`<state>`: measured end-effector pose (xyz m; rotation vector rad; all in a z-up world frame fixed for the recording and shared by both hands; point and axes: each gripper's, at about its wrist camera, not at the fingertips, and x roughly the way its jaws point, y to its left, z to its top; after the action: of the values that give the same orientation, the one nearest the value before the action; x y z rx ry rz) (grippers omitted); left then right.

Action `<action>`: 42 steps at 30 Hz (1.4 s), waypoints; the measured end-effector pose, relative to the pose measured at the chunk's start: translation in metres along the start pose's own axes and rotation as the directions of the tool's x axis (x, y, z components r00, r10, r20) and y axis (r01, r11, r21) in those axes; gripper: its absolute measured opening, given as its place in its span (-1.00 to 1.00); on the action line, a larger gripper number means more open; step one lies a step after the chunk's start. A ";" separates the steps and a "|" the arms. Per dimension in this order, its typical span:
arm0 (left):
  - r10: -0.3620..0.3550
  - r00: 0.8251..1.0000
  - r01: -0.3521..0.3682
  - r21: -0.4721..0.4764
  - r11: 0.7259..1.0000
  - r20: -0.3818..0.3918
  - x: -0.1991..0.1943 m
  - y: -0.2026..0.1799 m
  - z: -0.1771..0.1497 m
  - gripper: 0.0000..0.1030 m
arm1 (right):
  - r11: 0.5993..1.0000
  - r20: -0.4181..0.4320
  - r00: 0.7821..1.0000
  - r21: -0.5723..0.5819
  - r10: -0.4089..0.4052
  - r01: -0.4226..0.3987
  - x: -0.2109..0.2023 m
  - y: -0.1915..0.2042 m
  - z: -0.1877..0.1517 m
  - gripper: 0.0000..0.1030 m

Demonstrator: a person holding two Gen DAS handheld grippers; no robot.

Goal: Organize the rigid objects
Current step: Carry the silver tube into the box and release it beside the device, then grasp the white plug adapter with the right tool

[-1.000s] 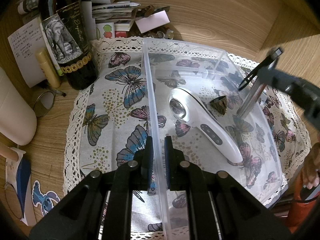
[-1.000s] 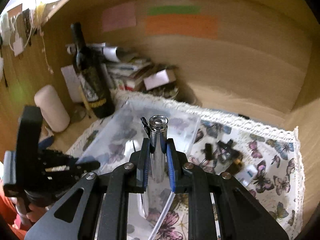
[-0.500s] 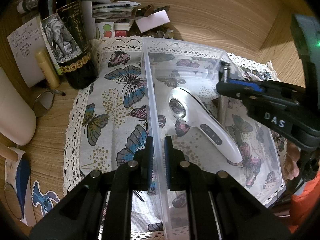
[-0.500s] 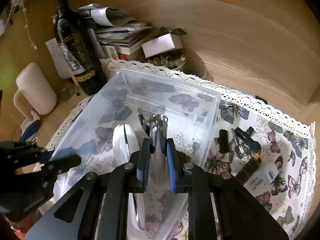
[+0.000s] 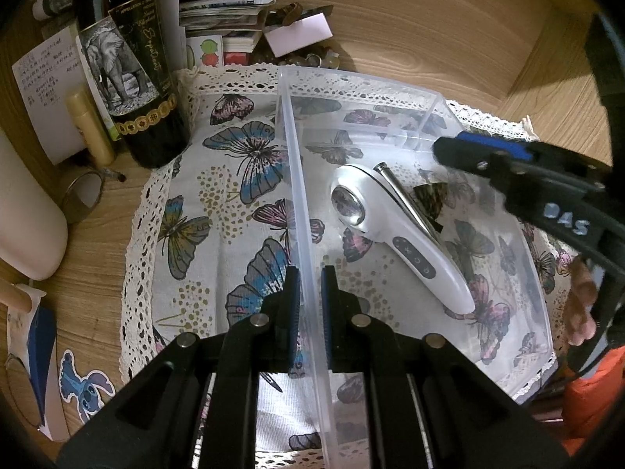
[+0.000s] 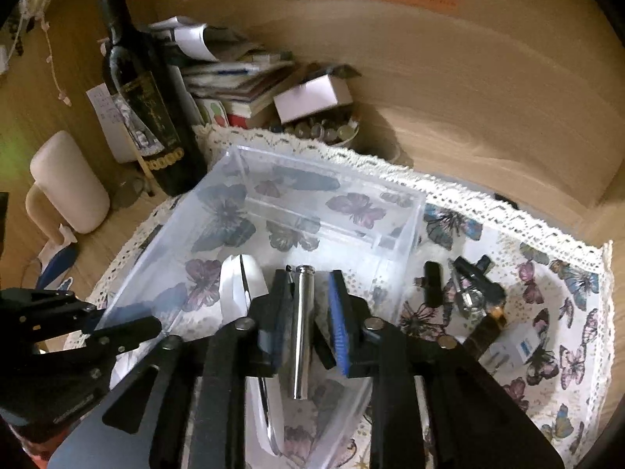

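A clear plastic bin (image 5: 363,86) stands on a butterfly cloth (image 5: 218,195). My left gripper (image 5: 310,285) is shut on the bin's near left wall. Inside lie a white handheld device (image 5: 390,230), a dark cone-shaped piece (image 5: 429,195) and a silver metal tube (image 5: 406,199) leaning against the device. My right gripper (image 6: 310,285) hovers over the bin with its jaws opening. The silver tube (image 6: 302,324) lies between the pads with a gap on its right side. Small dark items (image 6: 431,281), a dark gold-tipped tube (image 6: 488,328) and a white plug (image 6: 511,348) lie on the cloth right of the bin (image 6: 332,164).
A dark wine bottle (image 5: 133,78) stands at the cloth's back left, with a lip balm stick (image 5: 88,129), a note and a white cylinder (image 5: 23,215) beside it. Stacked books (image 6: 242,86) and a bowl of small round things (image 6: 324,129) sit behind the bin against the wooden wall.
My right gripper came down over the bin with the silver tube, and its jaws have parted. The tube now rests in the bin against the white device. My left gripper has not moved.
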<state>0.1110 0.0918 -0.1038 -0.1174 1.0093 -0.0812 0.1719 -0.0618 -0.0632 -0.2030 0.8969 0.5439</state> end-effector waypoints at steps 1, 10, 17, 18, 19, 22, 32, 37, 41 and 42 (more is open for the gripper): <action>0.000 1.000 0.000 0.000 1.000 0.000 0.000 0.000 0.000 -0.82 | 1.000 0.014 1.000 0.000 -0.005 0.005 -0.005 -0.001 0.000 -0.45; 0.003 1.000 -0.003 0.003 1.000 0.001 0.001 0.000 0.001 -0.82 | 0.993 0.146 0.983 0.028 -0.114 0.111 -0.051 -0.019 0.001 0.42; 0.004 1.000 -0.004 0.005 1.000 0.001 0.000 0.001 0.001 -0.82 | 0.971 0.163 0.958 0.095 -0.235 0.222 -0.062 -0.056 -0.003 0.58; 0.005 1.000 -0.005 0.006 1.000 0.001 0.000 0.001 0.001 -0.82 | 0.967 0.154 0.957 0.110 -0.245 0.230 -0.061 -0.063 -0.004 0.58; 0.005 1.000 -0.005 0.007 1.000 0.001 0.001 0.001 0.001 -0.82 | 0.963 0.140 0.956 0.127 -0.256 0.240 -0.058 -0.071 -0.007 0.58; 0.007 1.000 -0.007 0.009 1.000 0.002 0.001 0.001 0.001 -0.82 | 0.949 0.084 0.955 0.170 -0.284 0.268 -0.049 -0.092 -0.018 0.58; 0.009 1.000 -0.009 0.012 1.000 0.002 0.001 0.001 0.001 -0.82 | 0.907 -0.069 0.937 0.236 -0.341 0.348 -0.021 -0.140 -0.058 0.57; 0.016 1.000 -0.016 0.022 1.000 0.000 0.000 -0.002 0.000 -0.82 | 0.899 -0.102 0.944 0.287 -0.315 0.331 -0.009 -0.160 -0.064 0.47; 0.015 1.000 -0.015 0.019 1.000 -0.002 0.000 -0.002 0.000 -0.82 | 0.898 -0.098 0.953 0.317 -0.288 0.304 -0.004 -0.166 -0.060 0.40; 0.016 1.000 -0.016 0.020 1.000 0.002 0.000 -0.002 0.000 -0.82 | 0.899 -0.098 0.952 0.314 -0.290 0.306 -0.002 -0.166 -0.059 0.32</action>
<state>0.1112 0.0900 -0.1032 -0.0912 1.0073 -0.0766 0.2183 -0.2264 -0.1069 -0.0496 0.9687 0.0996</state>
